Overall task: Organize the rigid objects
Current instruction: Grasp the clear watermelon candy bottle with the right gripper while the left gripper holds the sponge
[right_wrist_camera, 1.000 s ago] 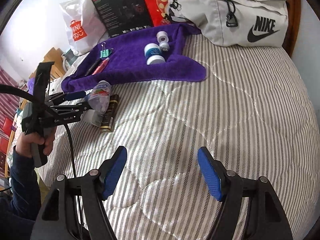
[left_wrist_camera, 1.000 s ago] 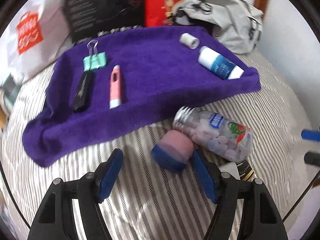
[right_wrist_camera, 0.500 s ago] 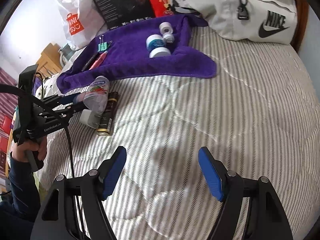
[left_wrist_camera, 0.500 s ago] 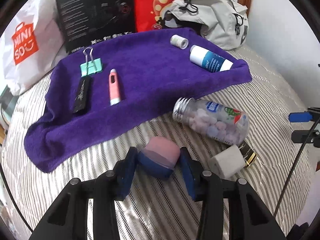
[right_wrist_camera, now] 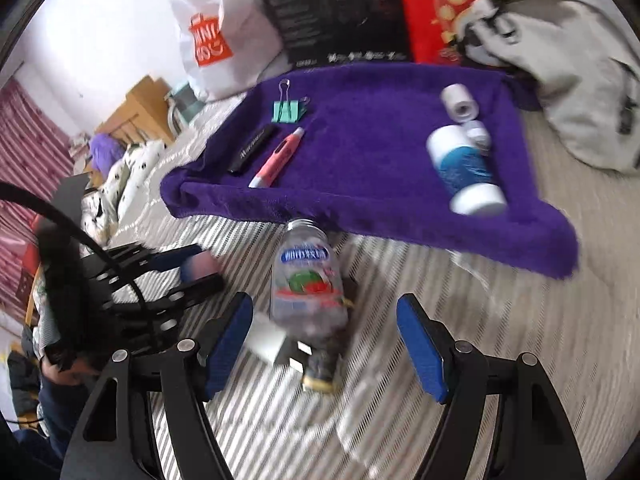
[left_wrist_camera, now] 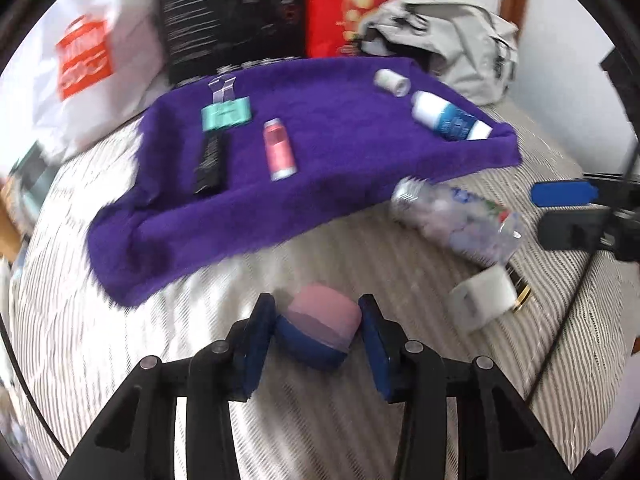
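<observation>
– Pink-and-navy round pot (left_wrist_camera: 320, 330), what's it doing? Looks pinched.
– Yep, left gripper (left_wrist_camera: 318, 334) has both pads pressed on its sides, near the front edge of the purple towel (left_wrist_camera: 344, 168), not on it yet. Prob light, hard shell, a bit slick & rounded, so gripping at the widest part looks right.
– And the right gripper (right_wrist_camera: 324, 344)?
– Spread wide, holding nothing, hovering over the clear candy bottle (right_wrist_camera: 306, 280) lying just off the towel's front edge. Plastic, rolls easy I'd guess; take it across the body, not the metal neck.
– Any writing?
– Blue label on the bottle, characters too blurred to read. White bag (right_wrist_camera: 216, 36) behind the towel: "MINI" in an orange patch. Black stick (right_wrist_camera: 252, 148) on the towel has script, can't make it out.
</observation>
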`<control>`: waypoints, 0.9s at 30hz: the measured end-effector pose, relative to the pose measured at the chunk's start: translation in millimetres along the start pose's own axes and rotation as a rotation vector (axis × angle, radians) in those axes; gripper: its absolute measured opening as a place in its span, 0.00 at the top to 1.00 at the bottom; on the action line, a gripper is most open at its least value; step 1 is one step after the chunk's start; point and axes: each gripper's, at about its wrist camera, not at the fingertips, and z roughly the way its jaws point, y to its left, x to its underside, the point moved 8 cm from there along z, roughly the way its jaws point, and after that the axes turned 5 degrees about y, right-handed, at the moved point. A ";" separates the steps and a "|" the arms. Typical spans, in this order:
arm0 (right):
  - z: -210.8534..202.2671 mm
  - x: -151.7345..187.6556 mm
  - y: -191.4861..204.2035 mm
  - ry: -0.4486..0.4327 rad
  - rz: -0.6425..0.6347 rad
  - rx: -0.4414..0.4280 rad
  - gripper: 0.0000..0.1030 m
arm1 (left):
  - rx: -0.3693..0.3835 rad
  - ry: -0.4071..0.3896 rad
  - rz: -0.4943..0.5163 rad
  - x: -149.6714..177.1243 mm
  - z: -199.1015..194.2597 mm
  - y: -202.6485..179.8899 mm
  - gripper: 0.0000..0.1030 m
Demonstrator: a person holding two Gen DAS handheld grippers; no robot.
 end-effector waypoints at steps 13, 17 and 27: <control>22.5 -8.2 10.0 0.027 -0.117 0.062 0.61 | -0.004 -0.009 -0.055 21.3 -10.9 22.5 0.60; -4.1 3.2 -11.7 -0.015 -0.076 0.090 0.62 | -0.007 -0.012 -0.052 22.1 -11.8 22.4 0.60; -13.1 56.1 -72.8 0.061 -0.001 0.236 0.61 | -0.022 -0.009 -0.045 22.2 -11.3 22.4 0.60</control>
